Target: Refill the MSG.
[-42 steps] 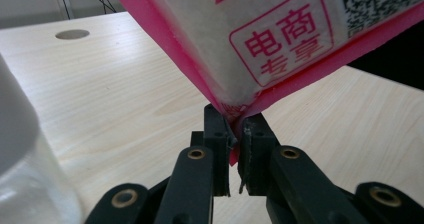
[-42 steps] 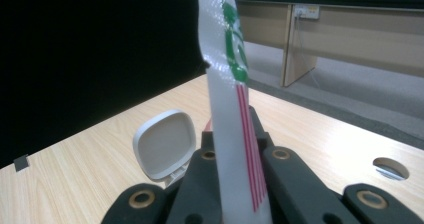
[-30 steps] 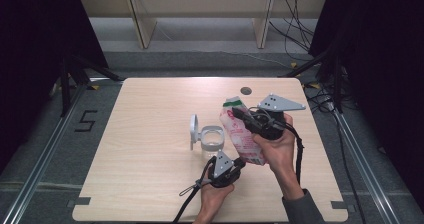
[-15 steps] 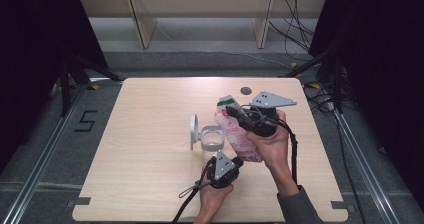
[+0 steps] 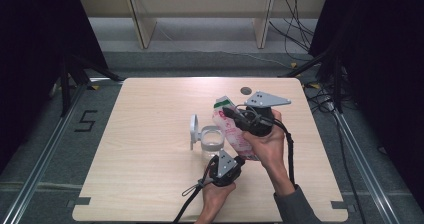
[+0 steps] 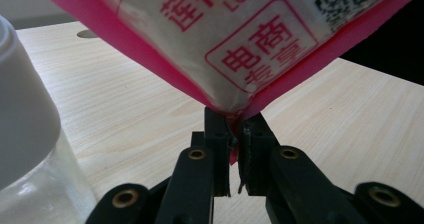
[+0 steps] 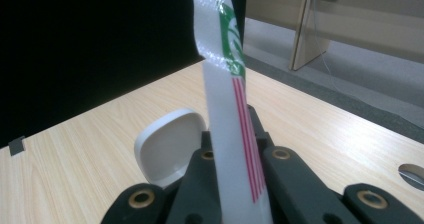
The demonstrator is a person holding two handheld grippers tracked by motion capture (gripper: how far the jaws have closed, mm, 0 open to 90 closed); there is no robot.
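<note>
High view, left to right. A pale wooden surface (image 5: 150,149) carries a clear glass jar (image 5: 211,140) near its centre, its white hinged lid (image 5: 193,132) standing open on the jar's left side. Just right of the jar, a pink-and-white printed pouch (image 5: 231,129) is held tilted above the surface, its green-marked top edge pointing away from the person and its lower end toward the person. The left gripper (image 5: 226,162) comes in from the bottom edge, in front of the jar, and meets the pouch at its lower corner. The right gripper (image 5: 235,116), carrying a grey three-cornered plate (image 5: 266,99), grasps the pouch nearer its upper part; the right hand (image 5: 267,141) wraps the gripper body. A small round hole (image 5: 245,90) lies in the surface beyond the pouch.

Left gripper view. The jar (image 6: 30,134) stands at the left edge, close to the gripper. The left gripper (image 6: 234,134) is pressed together on the pink seam at the bottom corner of the pouch (image 6: 235,29), which hangs above the bare surface.

Right gripper view. The open lid (image 7: 167,146) shows left of the jaws, just beyond them. The right gripper (image 7: 232,139) is closed against the flat sides of the pouch (image 7: 225,84), seen edge-on and rising upright between the jaws, with red stripes and a green patch on its right face.
</note>
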